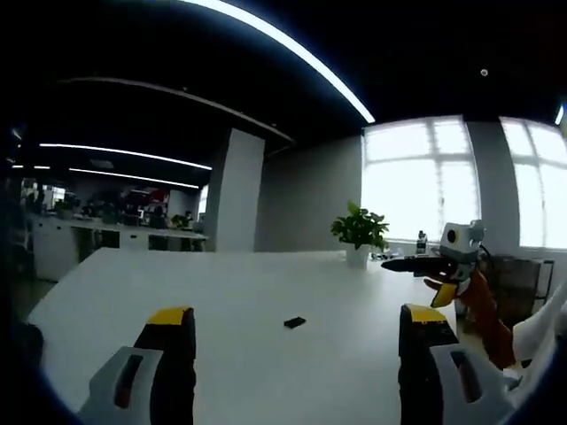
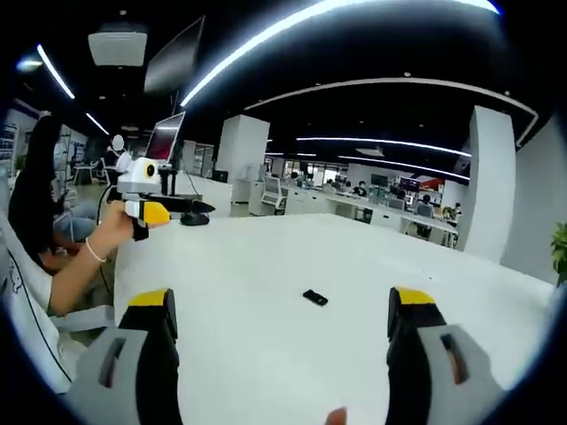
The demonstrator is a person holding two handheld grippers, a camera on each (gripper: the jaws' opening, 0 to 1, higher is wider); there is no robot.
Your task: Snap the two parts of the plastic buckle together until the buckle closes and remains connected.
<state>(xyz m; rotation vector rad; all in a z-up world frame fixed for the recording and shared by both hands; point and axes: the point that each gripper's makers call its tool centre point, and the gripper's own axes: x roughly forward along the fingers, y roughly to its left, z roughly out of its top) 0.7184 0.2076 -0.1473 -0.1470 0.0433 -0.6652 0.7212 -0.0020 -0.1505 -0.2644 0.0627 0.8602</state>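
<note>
Buckle: a small dark piece point(image 1: 295, 322) is seen lying flat on the bare white desk point(image 1: 239, 292), well ahead of both grippers; in the right gripper view it point(image 2: 314, 297) lies between the two jaws' lines, further out. Whether it is one part or two joined cannot be told at this size.

Left gripper: its jaws point(image 1: 296, 329), black with yellow tips, are spread wide apart with nothing between them, held above the desk. In the right gripper view the same gripper point(image 2: 197, 209) is seen at the left, gripped by a person's hand point(image 2: 115, 232) with a thin band on the wrist.

Right gripper: its jaws point(image 2: 280, 310) are released, standing wide apart and empty, over the desk point(image 2: 266, 257). In the left gripper view it point(image 1: 403, 263) comes in from the right, its dark jaws pointing left.

Writing: no brand, label or text can be read on the grippers or the buckle.

Surroundings: a potted plant point(image 1: 360, 232) stands at the desk's far edge before bright windows point(image 1: 416, 181); a monitor point(image 2: 166, 137) is seen beyond the left gripper.
</note>
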